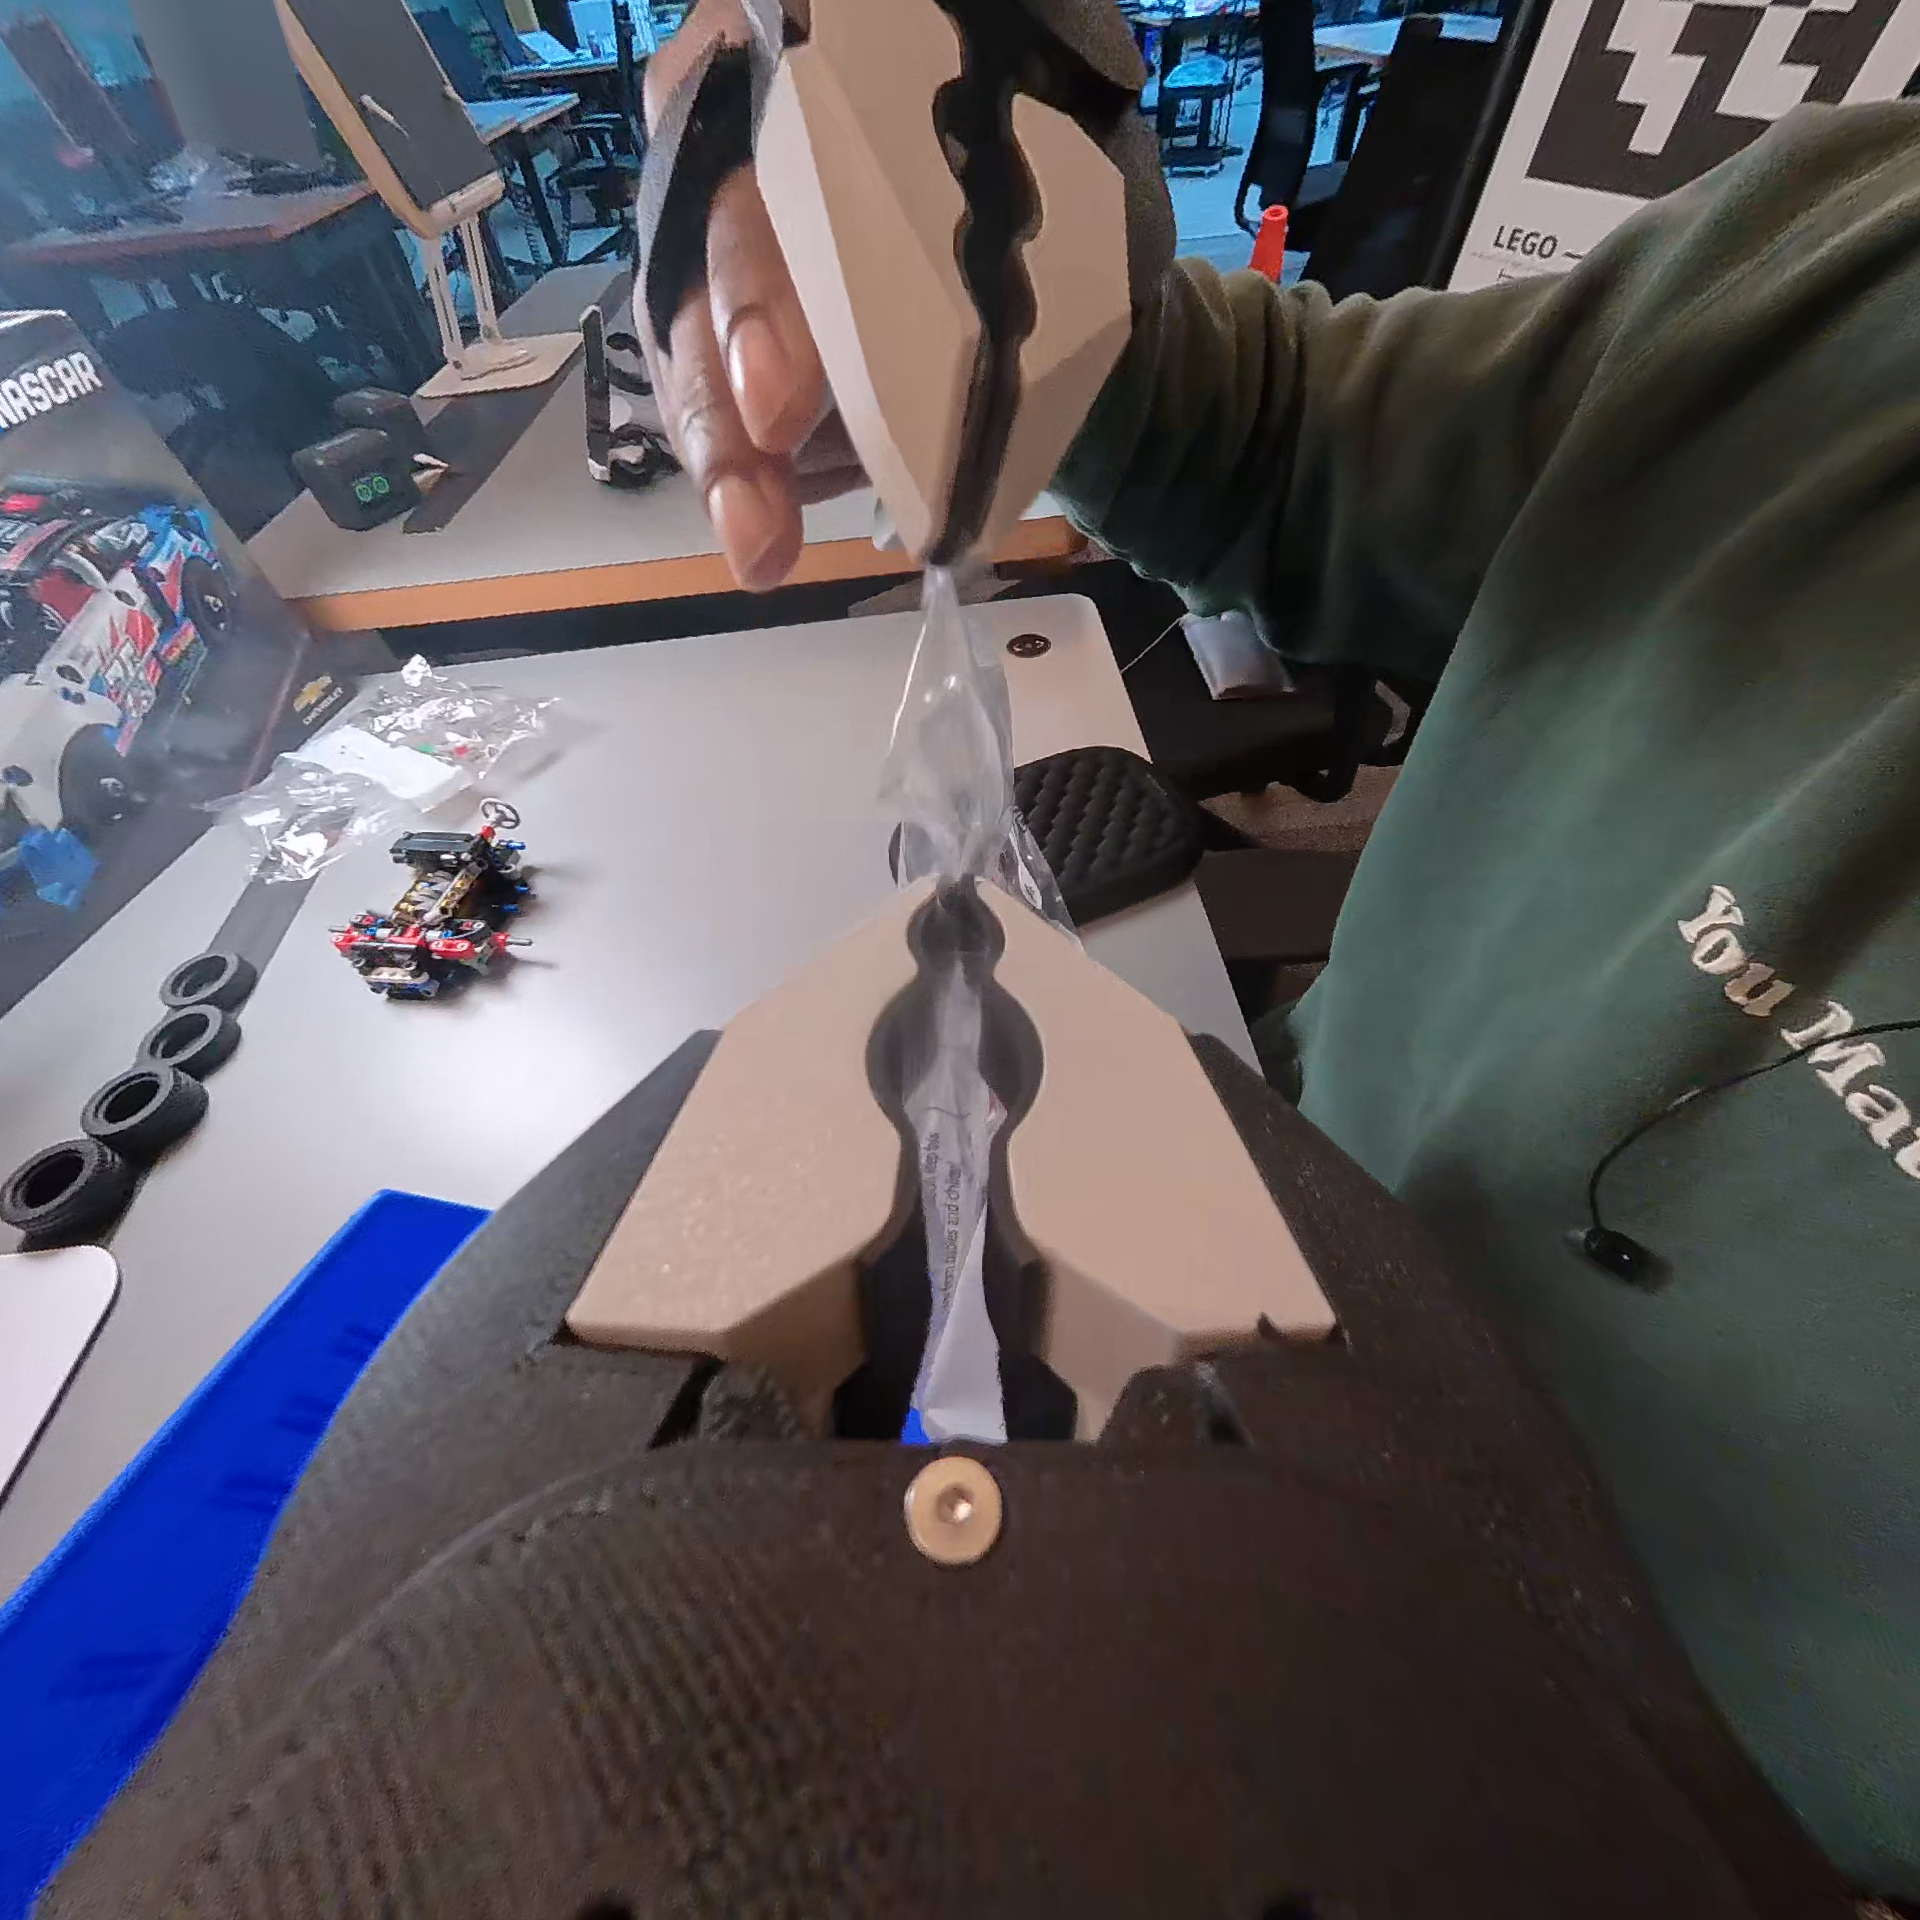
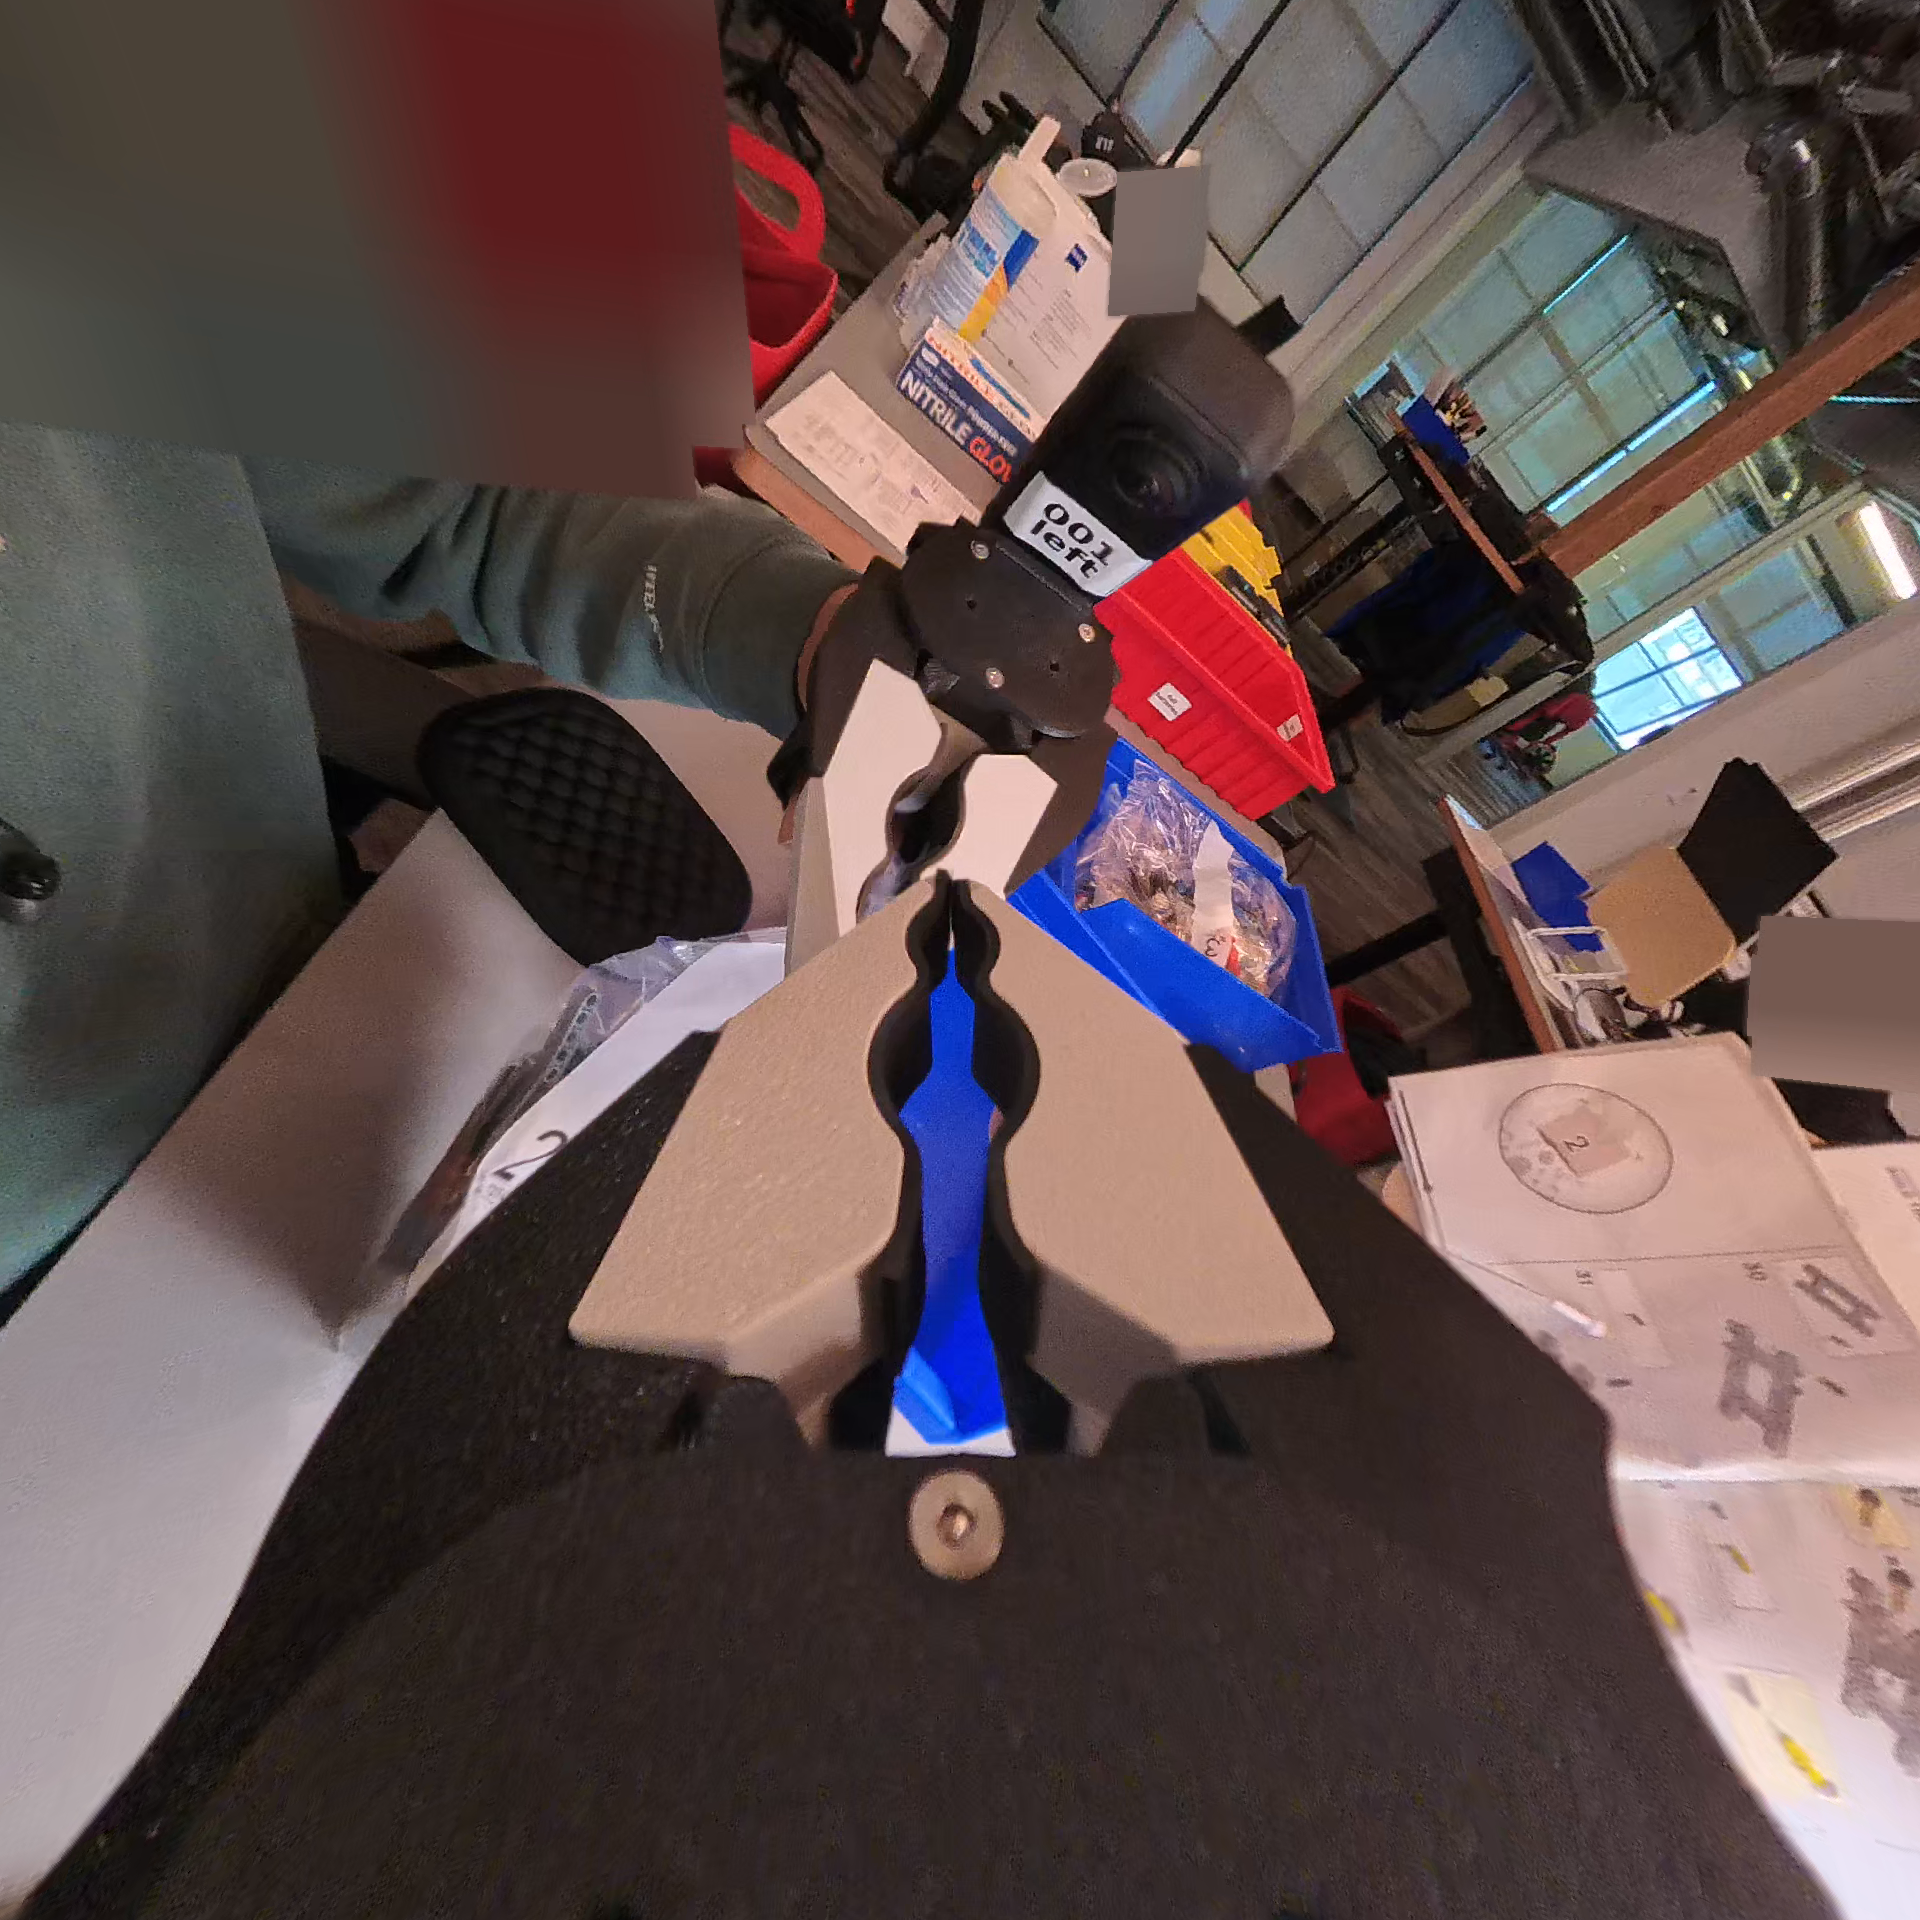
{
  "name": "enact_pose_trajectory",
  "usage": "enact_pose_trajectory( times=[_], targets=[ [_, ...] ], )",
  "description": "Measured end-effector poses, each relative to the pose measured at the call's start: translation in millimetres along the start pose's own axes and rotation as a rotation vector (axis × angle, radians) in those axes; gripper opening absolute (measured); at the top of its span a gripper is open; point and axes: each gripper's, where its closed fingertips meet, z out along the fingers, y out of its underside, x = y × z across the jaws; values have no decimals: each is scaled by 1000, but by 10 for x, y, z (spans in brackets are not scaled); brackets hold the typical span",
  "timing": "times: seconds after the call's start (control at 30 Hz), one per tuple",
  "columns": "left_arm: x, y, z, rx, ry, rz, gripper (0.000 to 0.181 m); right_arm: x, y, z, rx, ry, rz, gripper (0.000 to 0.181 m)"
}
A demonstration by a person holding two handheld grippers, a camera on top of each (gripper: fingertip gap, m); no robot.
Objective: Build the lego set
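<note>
A clear plastic parts bag (image 1: 943, 727) is stretched taut in the air between my two grippers, above the grey table (image 1: 665, 790). My left gripper (image 1: 956, 906) is shut on its lower end, and the crumpled bag runs down between the tan fingers (image 1: 769, 1164). My right gripper (image 1: 948, 553) comes in from above, held by a hand, and is shut on the bag's upper end. In the right wrist view my right gripper (image 2: 949, 896) is closed tip to tip against the left gripper (image 2: 920, 831), which faces it. The bag is almost hidden there.
A partly built lego chassis (image 1: 442, 920), several black tyres (image 1: 145, 1101), loose plastic bags (image 1: 384, 758) and the set's box (image 1: 94, 644) are on the table at left. A blue bin of bagged parts (image 2: 1174, 977), an open instruction booklet (image 2: 1662, 1247) and a numbered bag (image 2: 540, 1122) lie nearby. The tips of one gripper are about 6 cm away from the tips of the other.
</note>
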Motion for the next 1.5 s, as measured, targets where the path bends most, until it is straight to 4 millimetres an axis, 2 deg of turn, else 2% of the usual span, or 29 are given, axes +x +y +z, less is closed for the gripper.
enact_pose_trajectory(
  times=[0.5, 0.6, 0.8, 0.9, 1.0, 1.23, 1.3, 1.5],
  targets=[
    [98, 135, -204, -5, -16, -13, 0, -113, 260, -483, 49, 32, 165, 0],
    [91, 154, -226, 4, -17, -37, 0, -157, 267, -588, 50, 43, 176, 0],
    [64, 180, -244, 5, -36, -64, 0, -334, 242, -647, 23, 31, 151, 0],
    [-2, 259, -331, 4, -74, -87, 0, -302, 231, -796, 39, 60, 171, 0],
    [12, 304, -388, 18, -75, -101, 0, -277, 324, -901, 4, 94, 178, 0],
    [43, 257, -412, 41, -84, -88, 0, -152, 376, -1039, 20, 157, 225, 0],
    [49, 246, -441, 48, -87, -82, 0, -86, 505, -1114, 7, 191, 272, 0],
    [46, 282, -555, 60, -113, -91, 0, 38, 1173, -1467, -6, 309, 453, 0]
  ],
)
